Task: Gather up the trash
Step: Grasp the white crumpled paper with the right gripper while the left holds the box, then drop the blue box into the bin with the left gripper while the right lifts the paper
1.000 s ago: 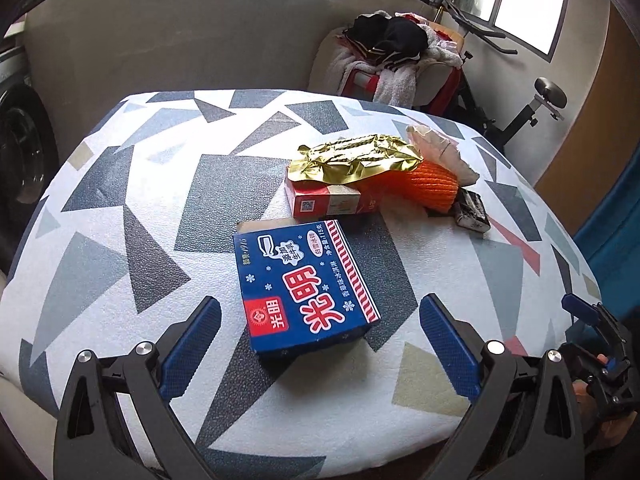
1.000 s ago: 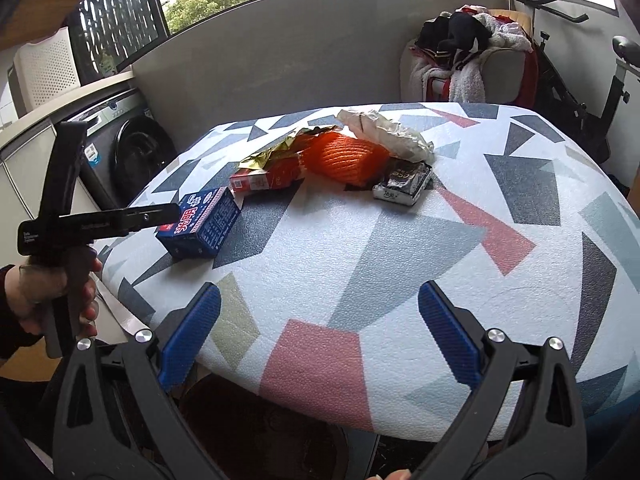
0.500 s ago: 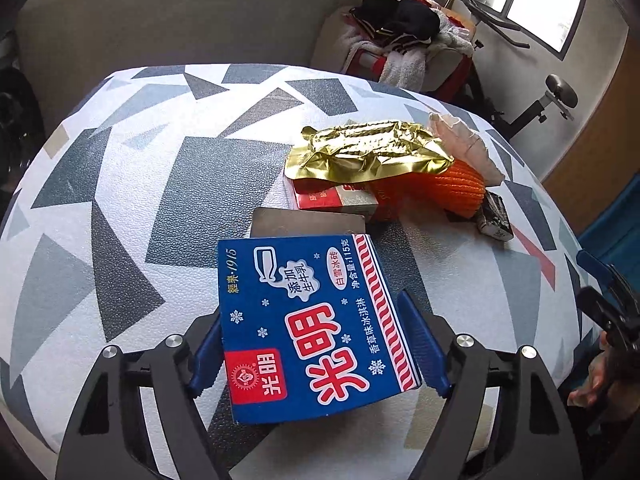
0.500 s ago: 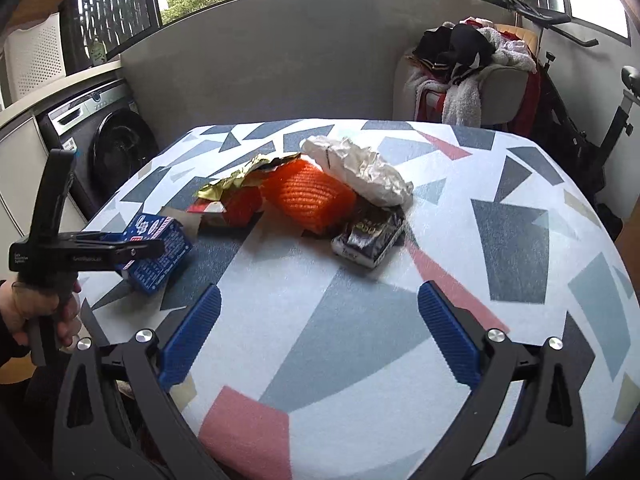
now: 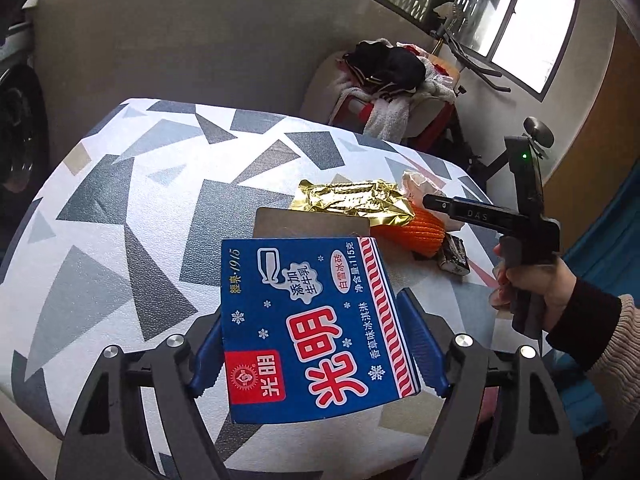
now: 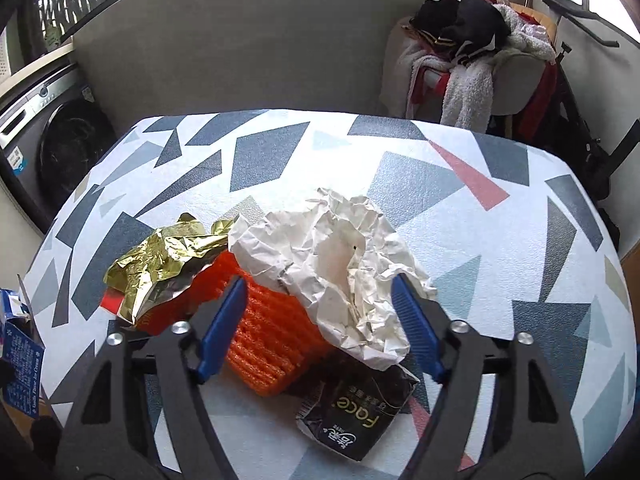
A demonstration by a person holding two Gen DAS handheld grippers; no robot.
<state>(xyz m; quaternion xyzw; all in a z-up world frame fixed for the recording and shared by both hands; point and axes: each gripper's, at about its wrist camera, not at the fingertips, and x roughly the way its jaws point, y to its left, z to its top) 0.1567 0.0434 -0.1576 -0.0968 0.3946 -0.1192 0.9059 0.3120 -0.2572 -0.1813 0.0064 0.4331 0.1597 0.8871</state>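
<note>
left gripper (image 5: 316, 348): clamping the blue box (image 5: 312, 320) between both pads
right gripper (image 6: 320, 320): gaping wide, holding nothing

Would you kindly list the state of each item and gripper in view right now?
Left gripper: shut on the ice cream box.
Ice cream box: held, end flap open.
Right gripper: open, fingers around the trash pile.
White paper: crumpled, lying over the foam net.
Orange foam net: on the table, partly covered.
Gold foil wrapper: crumpled, draped over a red box.
Black carton: crushed, lying flat.
</note>
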